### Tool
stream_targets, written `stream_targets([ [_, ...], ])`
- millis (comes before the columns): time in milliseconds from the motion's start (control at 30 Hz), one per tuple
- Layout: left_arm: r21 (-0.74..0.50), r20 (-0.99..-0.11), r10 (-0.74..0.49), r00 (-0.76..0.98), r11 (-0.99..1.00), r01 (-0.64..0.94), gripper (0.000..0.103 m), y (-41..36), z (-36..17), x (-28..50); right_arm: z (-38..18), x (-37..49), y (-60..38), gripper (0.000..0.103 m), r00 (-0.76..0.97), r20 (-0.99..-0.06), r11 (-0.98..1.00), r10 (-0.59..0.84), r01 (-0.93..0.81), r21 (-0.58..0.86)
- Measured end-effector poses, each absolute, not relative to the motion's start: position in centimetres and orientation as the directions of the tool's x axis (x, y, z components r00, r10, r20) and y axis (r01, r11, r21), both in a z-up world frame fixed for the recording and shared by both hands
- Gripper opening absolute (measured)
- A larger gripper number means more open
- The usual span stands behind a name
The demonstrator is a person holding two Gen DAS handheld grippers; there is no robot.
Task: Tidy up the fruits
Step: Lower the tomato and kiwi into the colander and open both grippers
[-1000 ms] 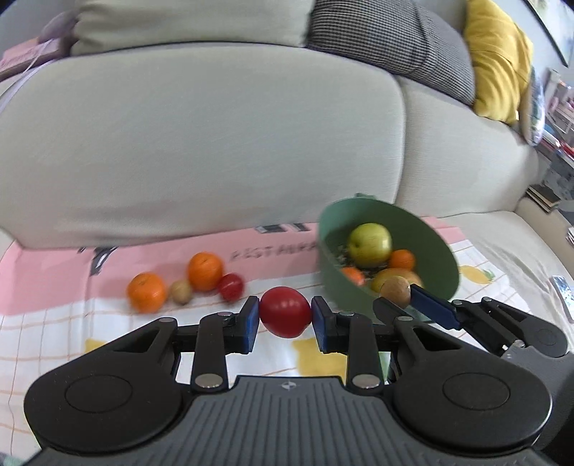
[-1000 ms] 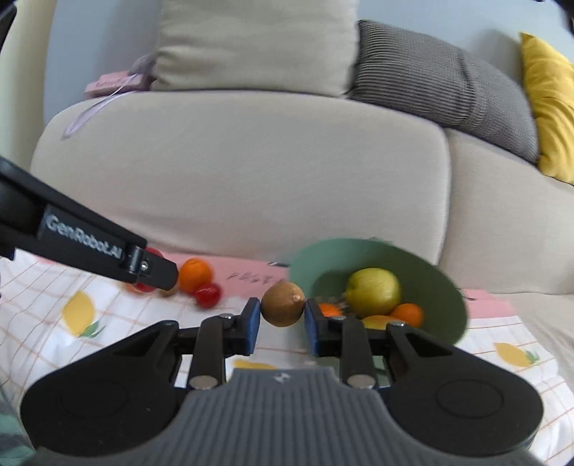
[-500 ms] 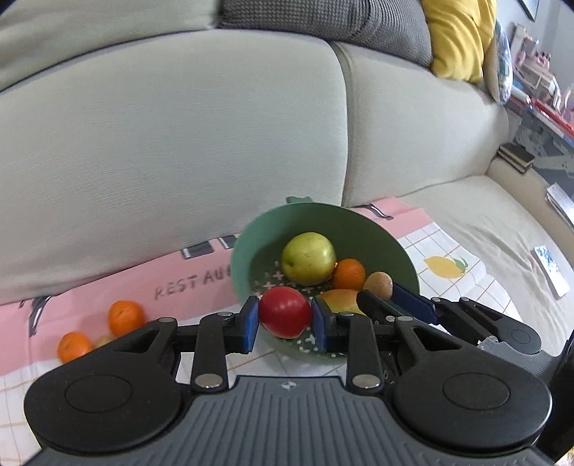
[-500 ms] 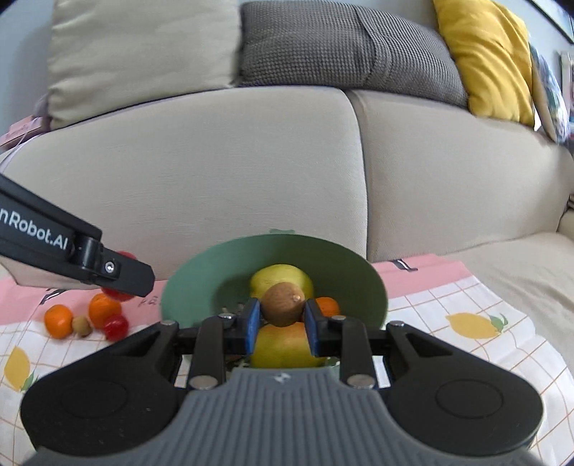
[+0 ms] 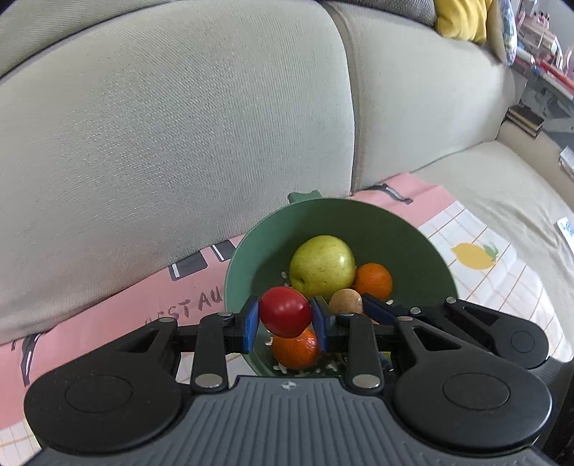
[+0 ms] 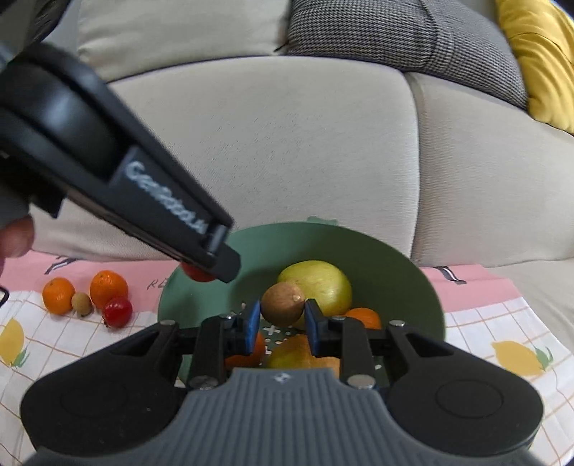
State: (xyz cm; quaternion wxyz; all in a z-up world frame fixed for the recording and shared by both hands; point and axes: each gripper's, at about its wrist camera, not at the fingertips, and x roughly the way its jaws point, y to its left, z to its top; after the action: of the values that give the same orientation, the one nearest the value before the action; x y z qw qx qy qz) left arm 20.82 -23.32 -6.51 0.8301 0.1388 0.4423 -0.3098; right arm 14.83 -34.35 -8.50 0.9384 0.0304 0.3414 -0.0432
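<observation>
Both jaws closed on fruit: left gripper (image 5: 286, 320) pinches a red tomato (image 5: 285, 312) between its blue pads (image 5: 250, 325), right gripper (image 6: 281, 322) pinches a small brown fruit (image 6: 282, 303) (kiwi or longan-like, can't tell which) the same way. Each held fruit hangs over the green bowl (image 5: 423, 251), above the contents, not touching the fruit below as far as visible. Bowl sits on a patterned cloth (image 5: 477, 272) (pink band at the back, white grid with lemon prints nearer) spread on a beige sofa (image 5: 179, 125), close to the backrest. Inside the bowl: a big yellow-green apple (image 5: 321, 266) at the back, an orange (image 5: 373, 280) touching it to the right, another orange (image 5: 296, 349) at the front under the tomato; bowl bottom is perforated. In the right wrist view the left gripper's finger comes in from upper left, tip over the bowl's left rim, red tomato peeking out beneath it; a yellowish fruit (image 6: 292, 353) also lies low in the bowl just behind the right gripper's pads. Left on the cloth, well apart from the bowl: two oranges (image 6: 108, 286), a small tan fruit (image 6: 81, 303) between them, a red tomato-like fruit (image 6: 117, 311) just in front, all clustered and touching or nearly so. Cushions on the sofa back: beige (image 6: 179, 32), grey checked (image 6: 394, 36), yellow (image 6: 541, 57). A fingertip (image 6: 14, 236) shows at the left edge.
</observation>
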Motion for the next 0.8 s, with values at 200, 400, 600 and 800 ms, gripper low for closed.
stream_targets([
  [200,-0.019,-0.844,-0.365,0.393,0.753,0.658,0.034,-24.3,-7.8,21.4,-9.6,15.6,-34.9,0.023,0.729,-0.683,0.992,-0.04,0.111,0.06],
  [400,-0.006,-0.857,-0.347,0.38,0.746,0.666,0.034,-25.0,-8.6,21.5,-9.9,15.3,-33.9,0.023,0.731,-0.682,0.997,-0.036,0.076,0.028],
  [600,-0.016,-0.869,-0.334,0.366,0.757,0.654,0.034,-25.1,-9.0,21.9,-9.8,15.5,-34.3,0.024,0.734,-0.679,0.994,-0.031,0.097,0.059],
  [800,-0.042,-0.881,-0.323,0.345,0.78,0.624,0.034,-25.1,-9.3,22.7,-9.4,15.2,-34.8,0.032,0.746,-0.666,0.991,-0.033,0.11,0.074],
])
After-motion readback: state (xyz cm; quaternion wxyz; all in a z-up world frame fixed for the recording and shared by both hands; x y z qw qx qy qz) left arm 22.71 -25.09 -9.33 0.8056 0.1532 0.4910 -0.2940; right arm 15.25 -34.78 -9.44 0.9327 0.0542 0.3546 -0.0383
